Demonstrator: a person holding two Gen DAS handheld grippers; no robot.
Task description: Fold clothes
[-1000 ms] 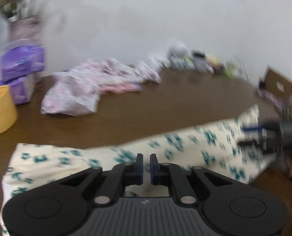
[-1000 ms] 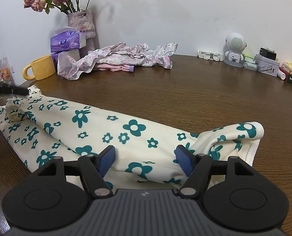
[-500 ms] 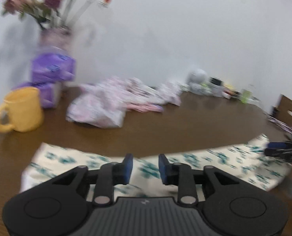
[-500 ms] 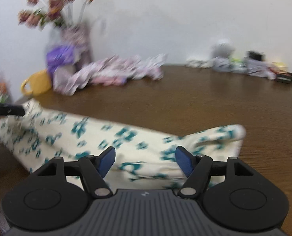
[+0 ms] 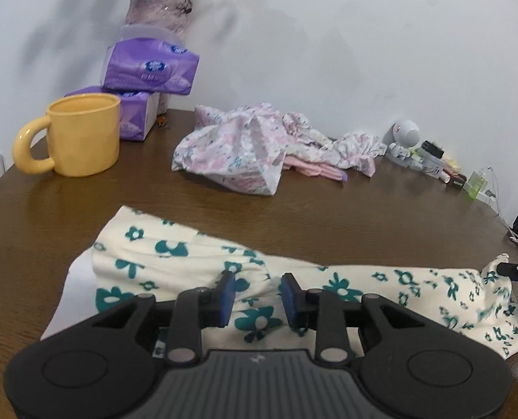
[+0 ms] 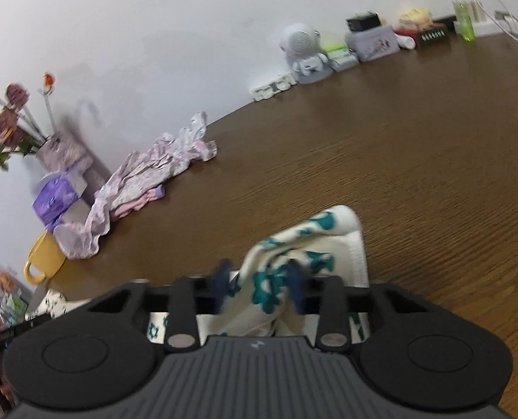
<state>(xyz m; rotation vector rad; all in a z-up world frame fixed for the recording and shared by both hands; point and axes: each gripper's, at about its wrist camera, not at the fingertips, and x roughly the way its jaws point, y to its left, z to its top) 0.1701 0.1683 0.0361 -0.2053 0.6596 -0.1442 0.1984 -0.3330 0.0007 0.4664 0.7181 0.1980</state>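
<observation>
A cream garment with teal flowers [image 5: 175, 255] lies stretched left to right across the brown table [image 5: 346, 216]. My left gripper [image 5: 257, 295] hovers open just over its left part, and the cloth runs under the gap, ungripped. In the right wrist view, the garment's right end [image 6: 314, 241] bunches up between the narrowed blue pads of my right gripper [image 6: 259, 282], which is shut on that fold. The left wrist view shows the right gripper [image 5: 517, 272] at the garment's far right tip. The right view is tilted and slightly blurred.
A yellow mug [image 5: 80, 136], purple tissue packs [image 5: 150, 70] and a vase [image 5: 157, 10] stand at the back left. A pile of pink floral clothes [image 5: 255, 146] lies mid-back. A white robot figure [image 5: 403, 136] and small items line the wall.
My left gripper has gone from shut to open and swung left over the garment. My right gripper narrowed from wide open onto the garment's right end, and its view tilted.
</observation>
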